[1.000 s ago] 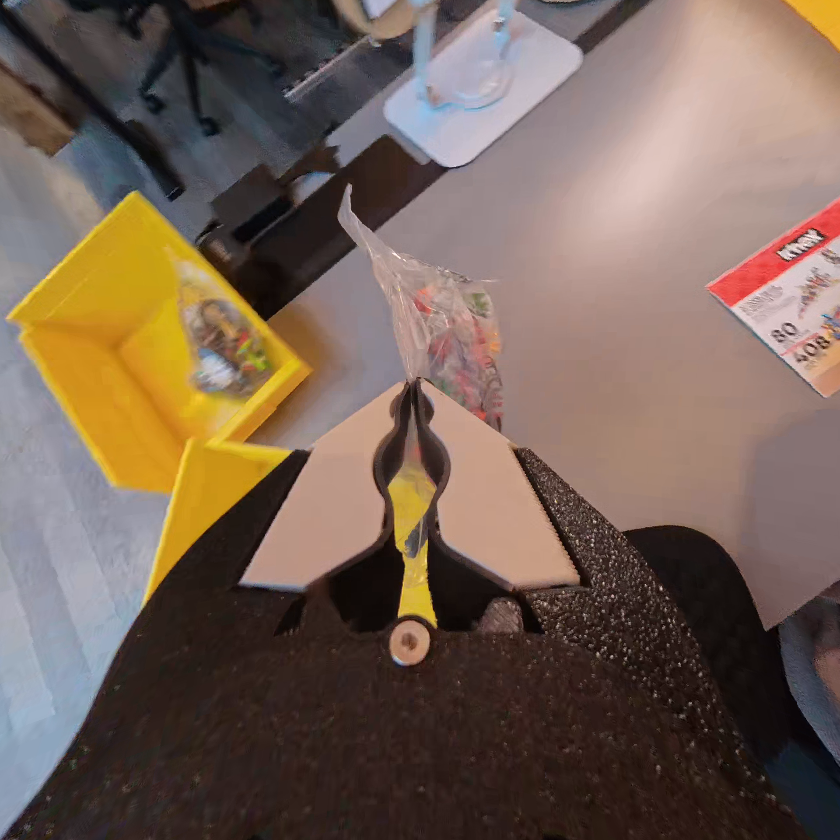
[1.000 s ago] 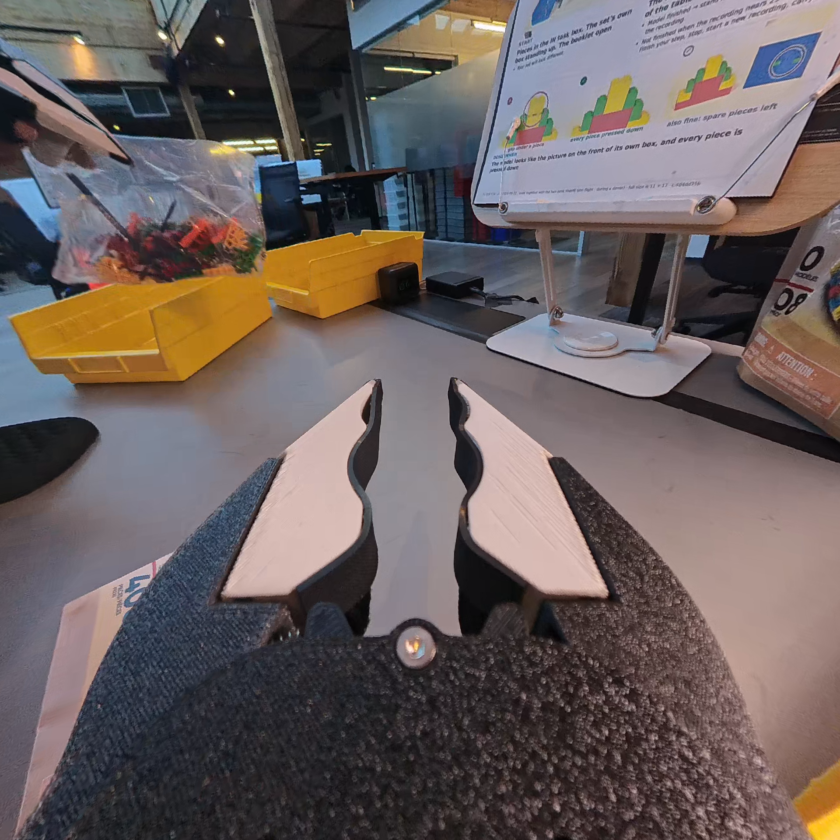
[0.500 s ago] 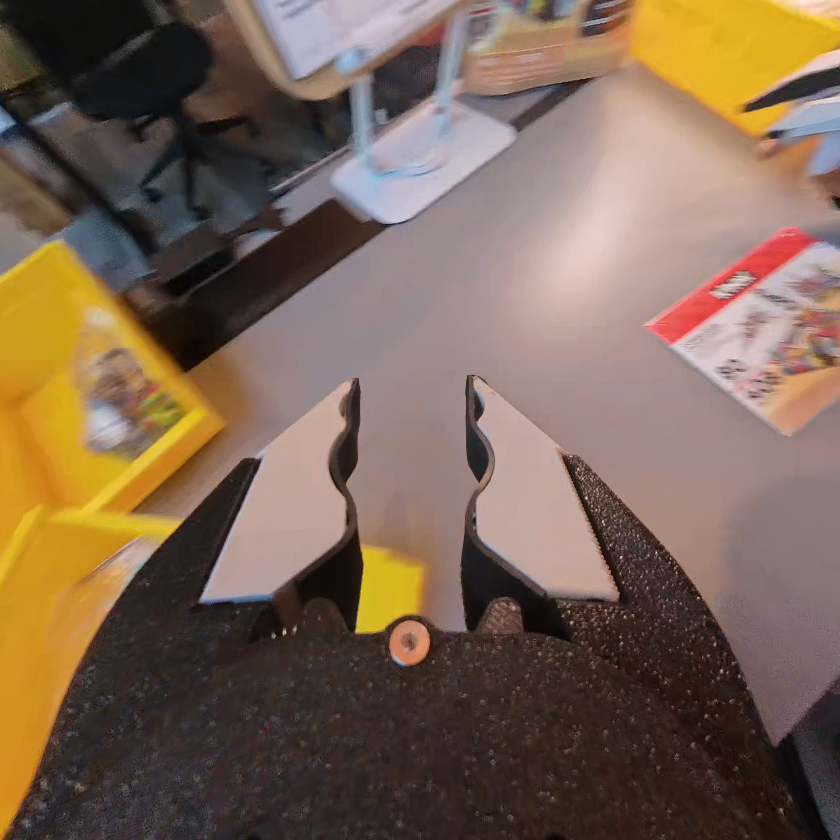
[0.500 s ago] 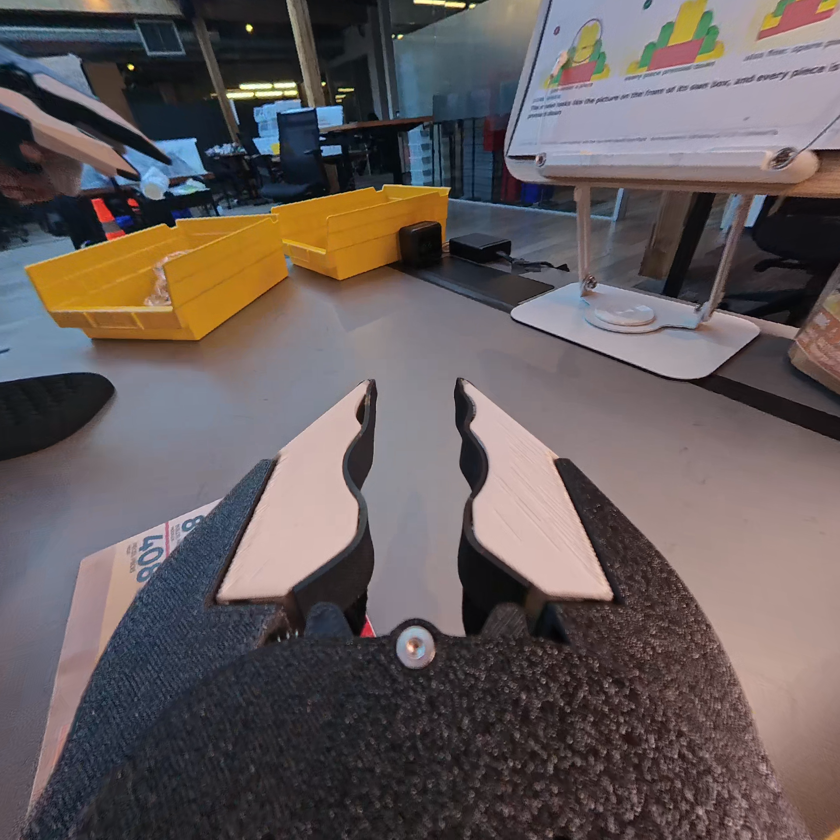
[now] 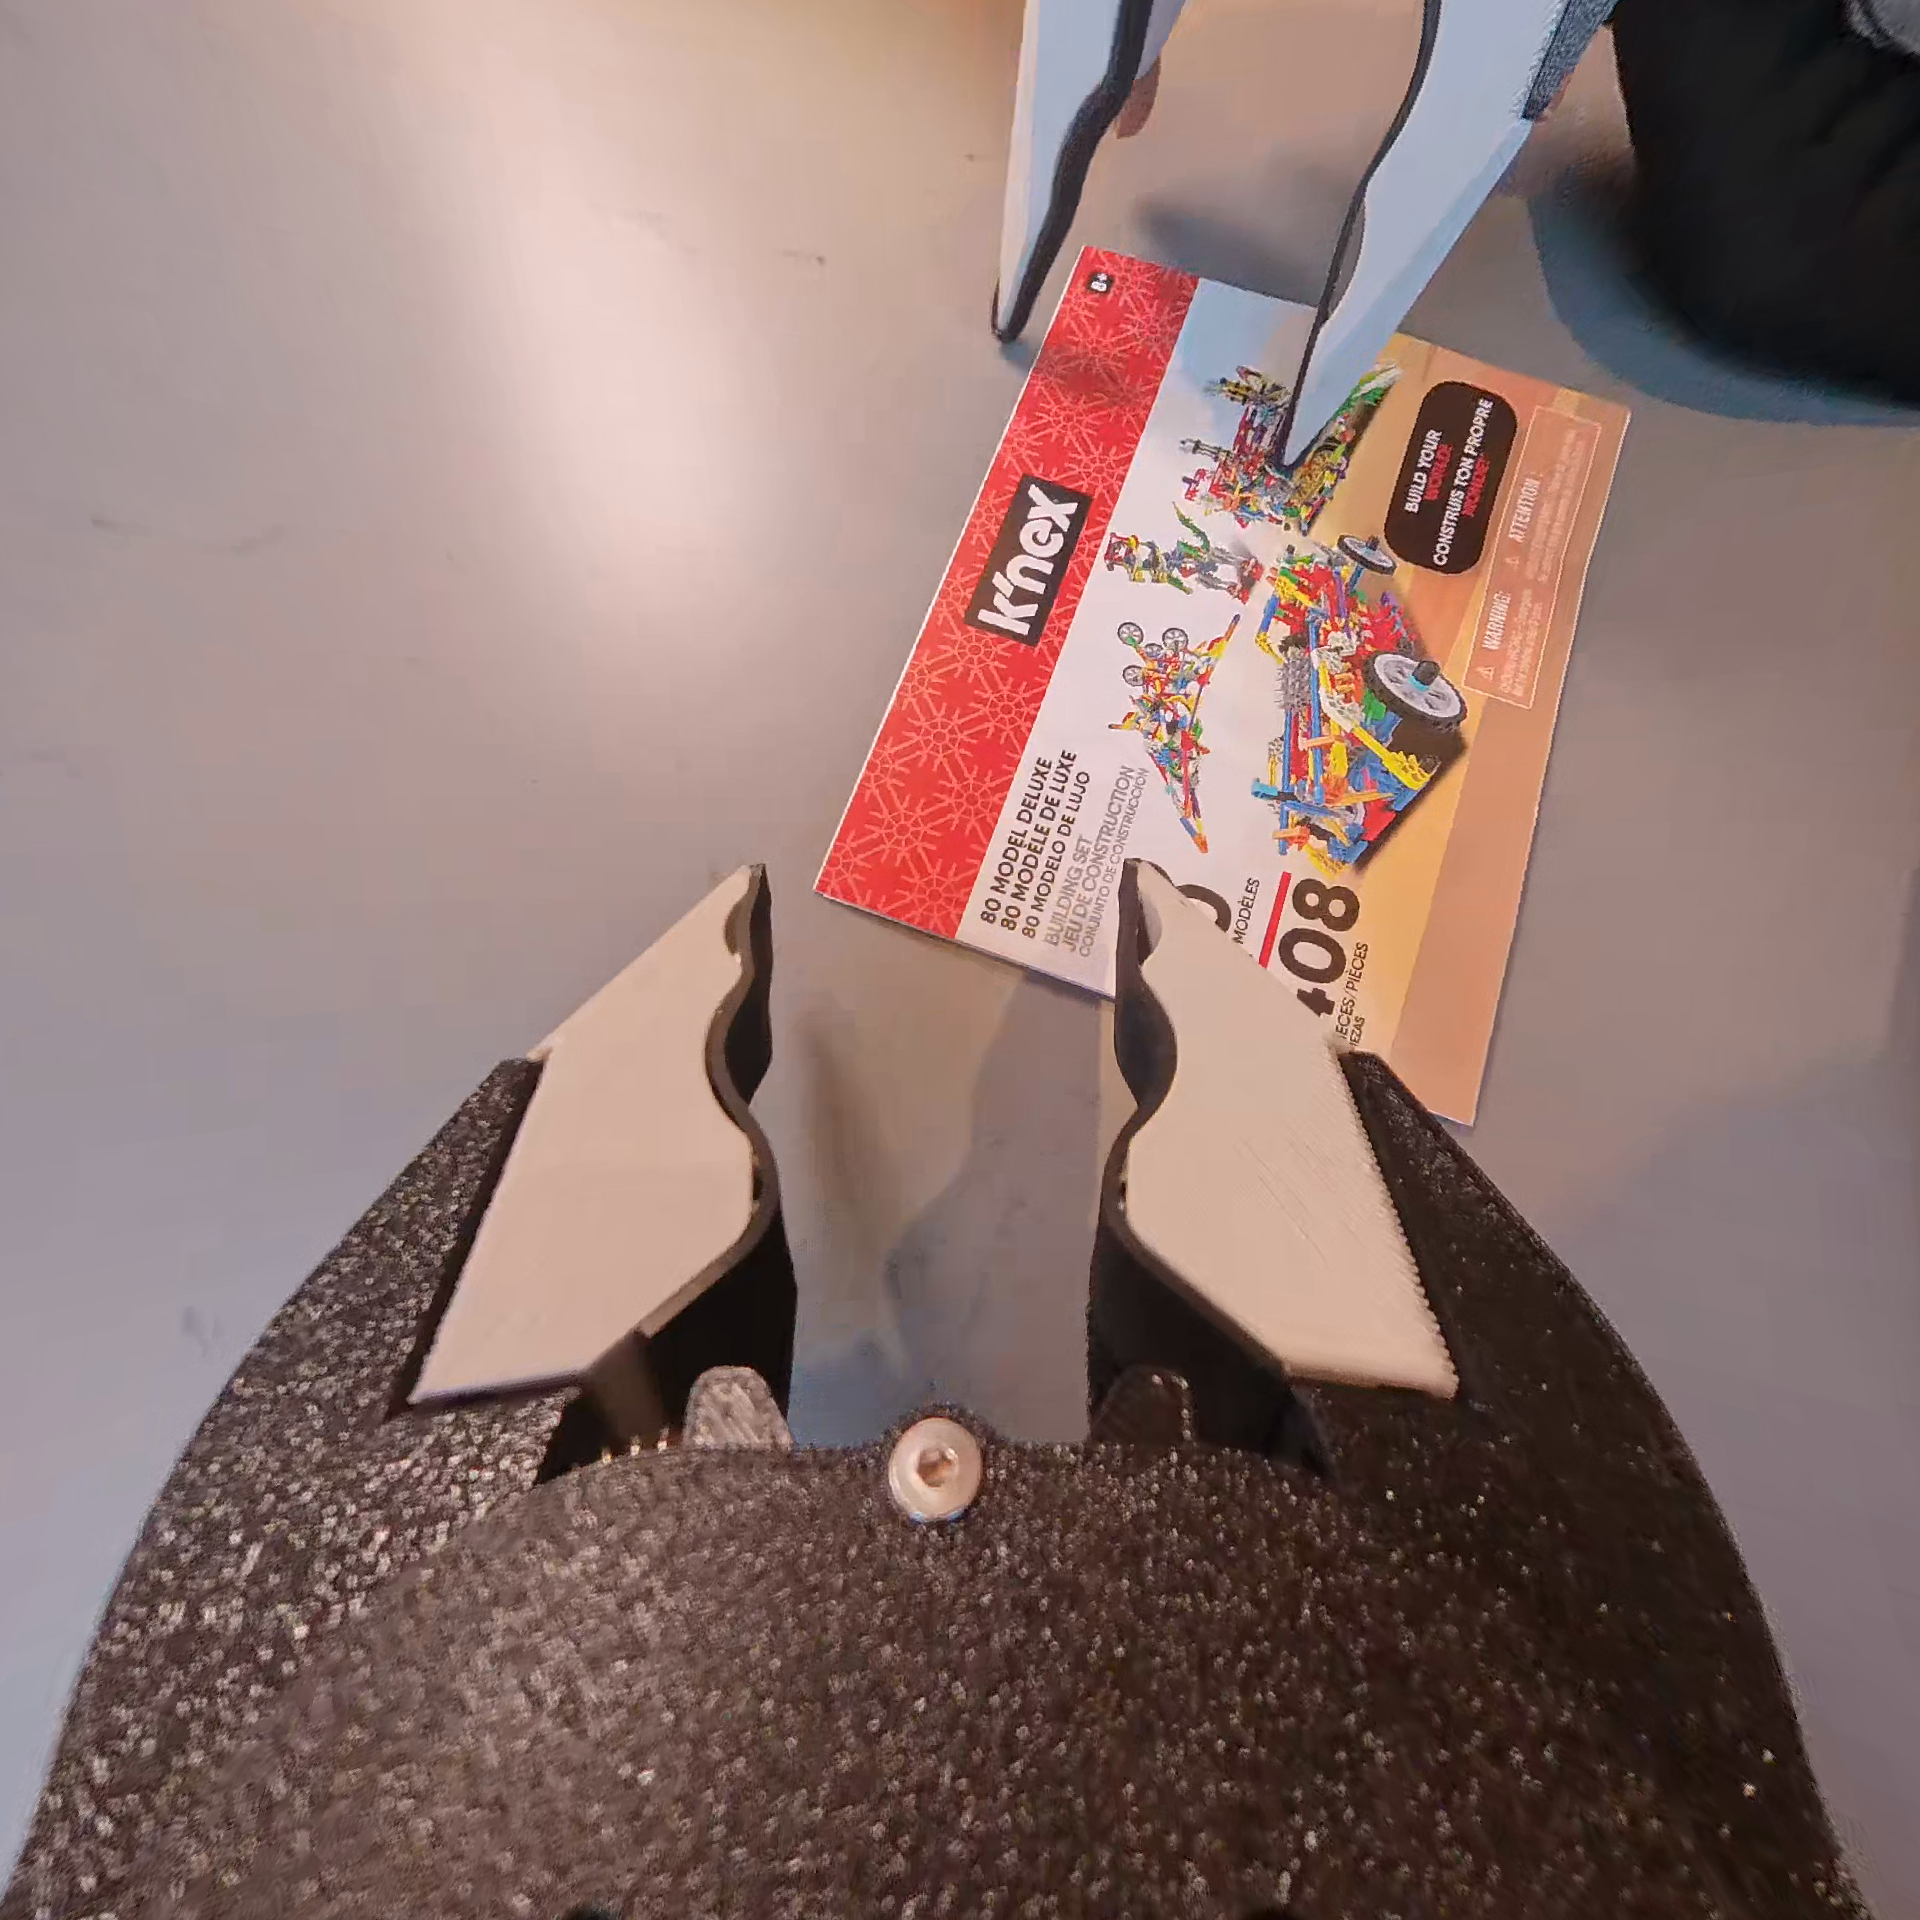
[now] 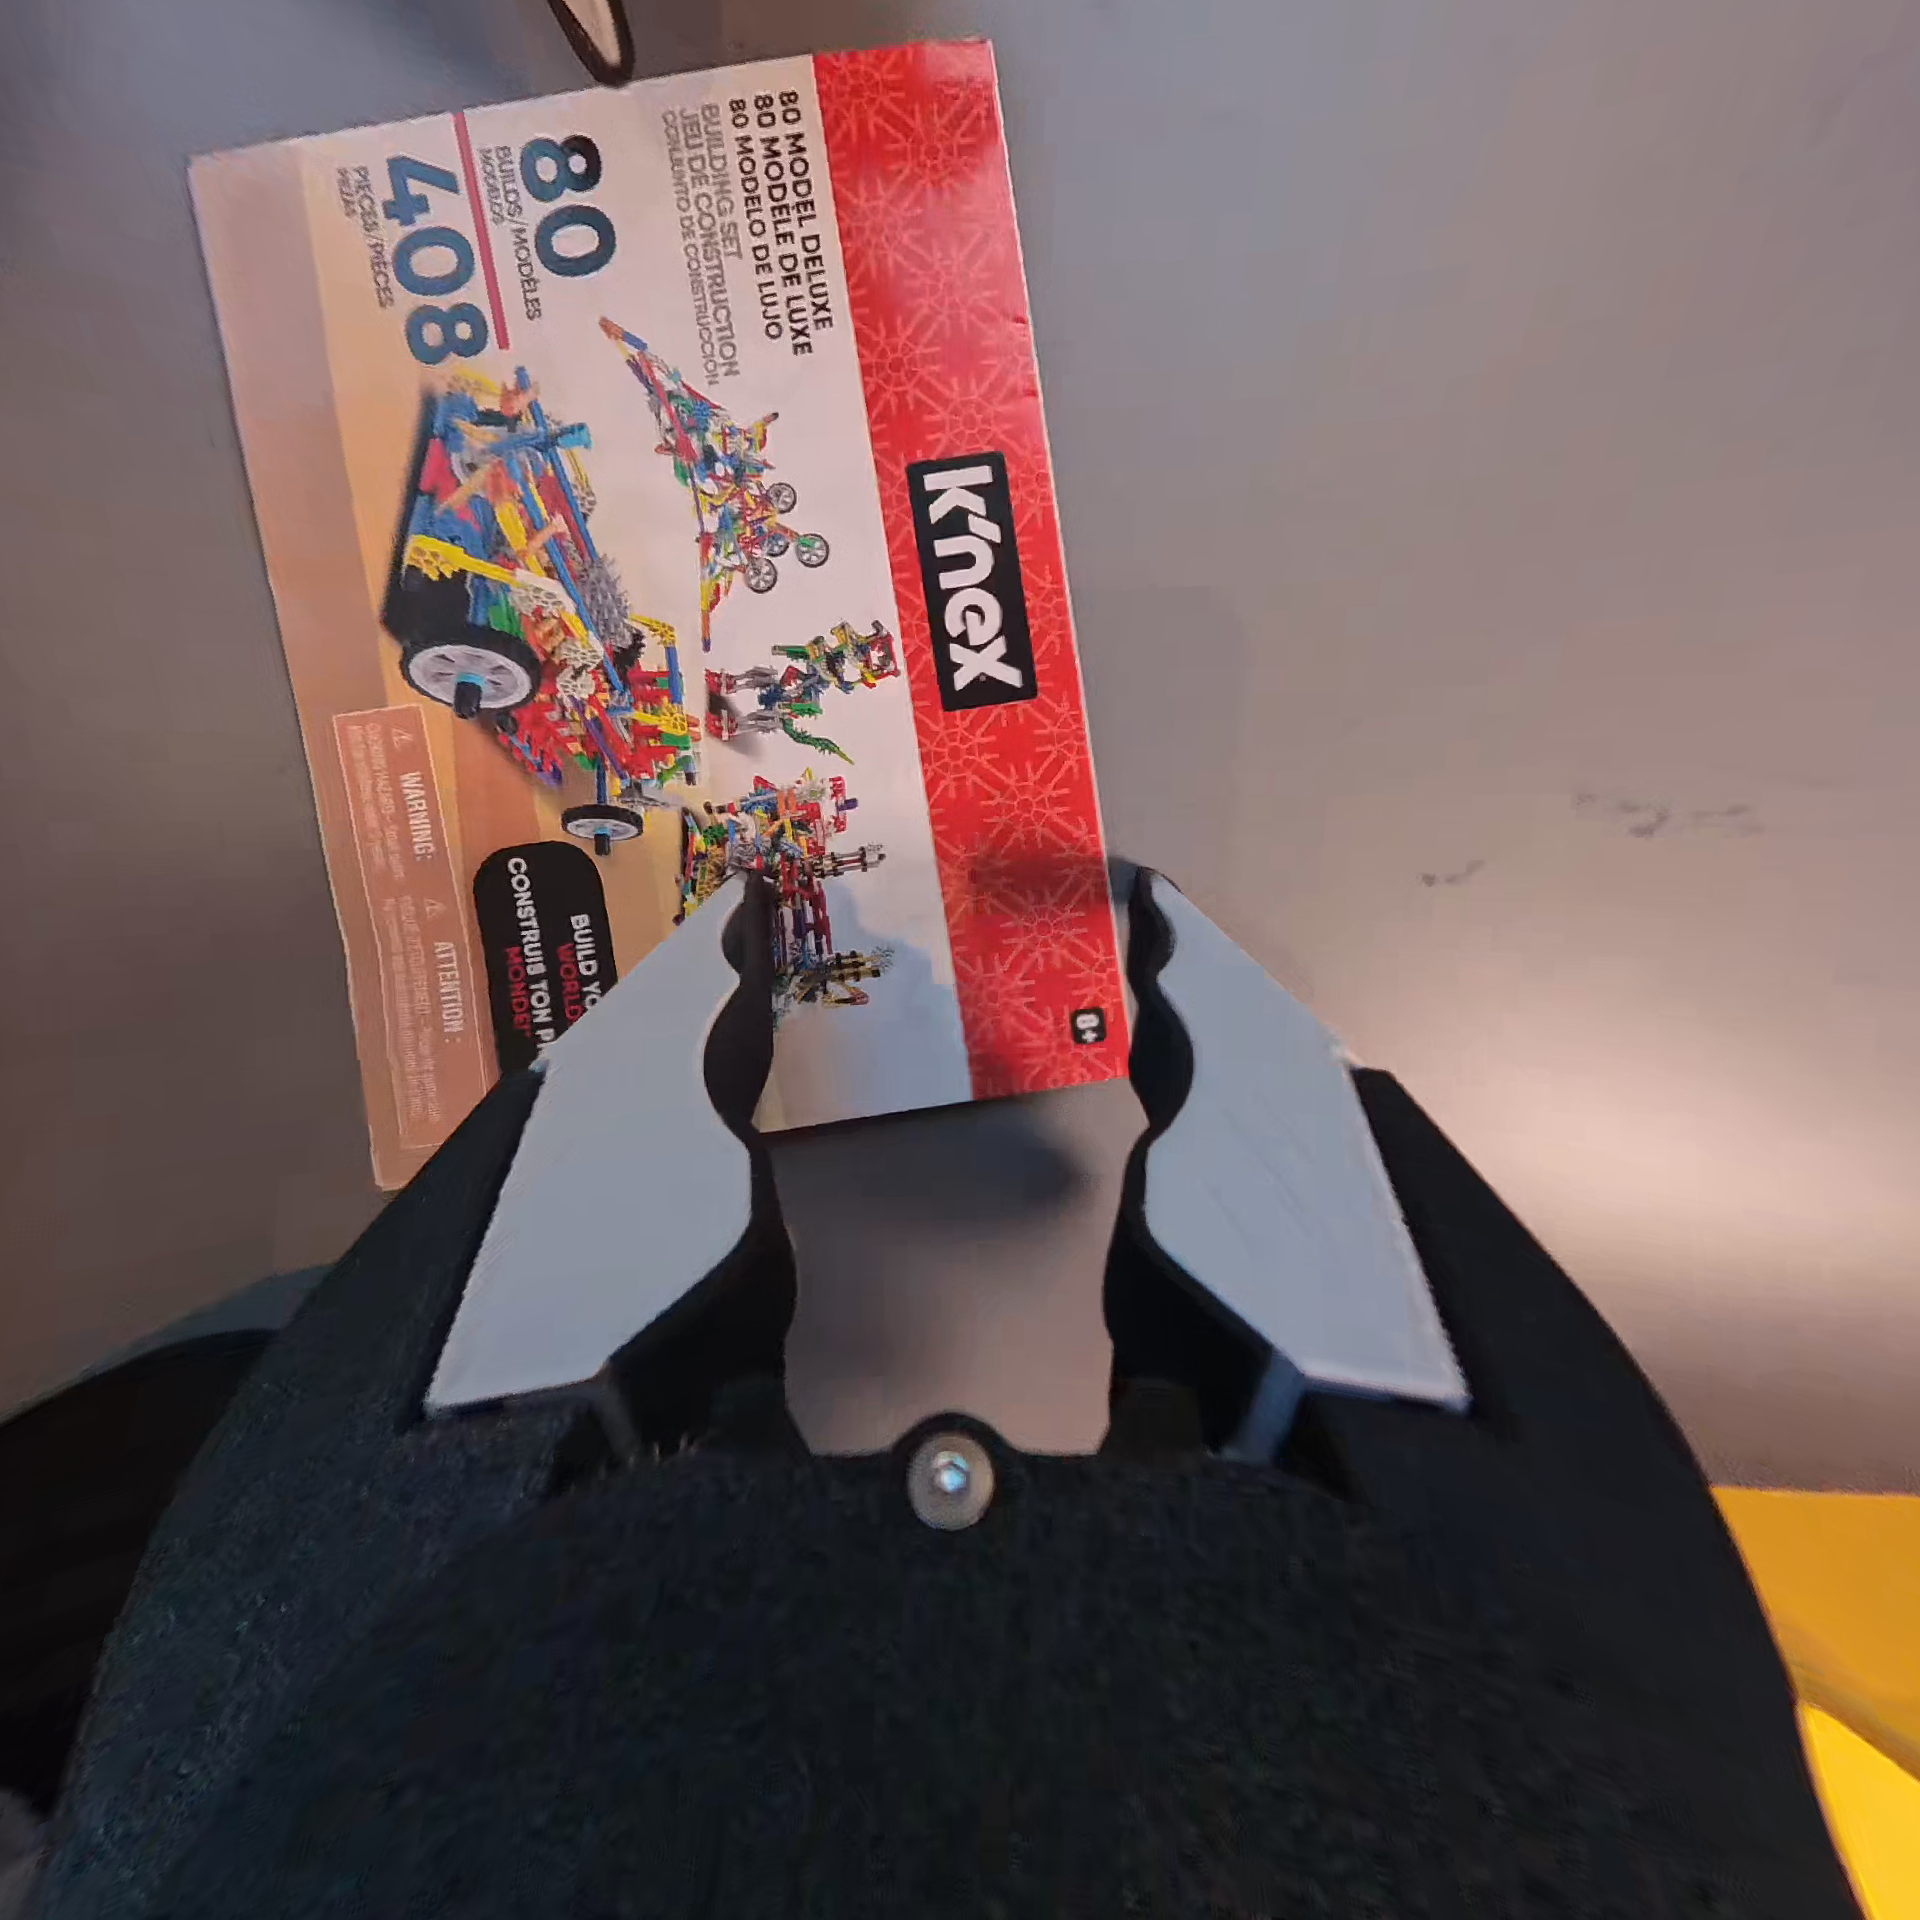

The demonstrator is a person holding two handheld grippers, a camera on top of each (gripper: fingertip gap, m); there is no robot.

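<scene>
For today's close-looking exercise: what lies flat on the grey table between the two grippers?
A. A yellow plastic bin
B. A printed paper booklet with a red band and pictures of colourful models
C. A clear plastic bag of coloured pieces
B: the printed paper booklet with a red band lies flat on the grey table, with the open left gripper and open right gripper at opposite ends.

- The instruction booklet lies flat on the table; in the left wrist view it sits ahead and to the right
- The left gripper stands over the booklet's near corner, jaws apart; one fingertip is over the bare table, the other over the booklet's near edge
- The right gripper comes in from the far side, facing the left one; one fingertip is above the booklet, the other just beside its far edge
- In the right wrist view the right gripper straddles the booklet's near right corner; the left gripper's tip shows at the booklet's far edge
- A bin corner sits at the lower right, behind the right gripper
</scene>
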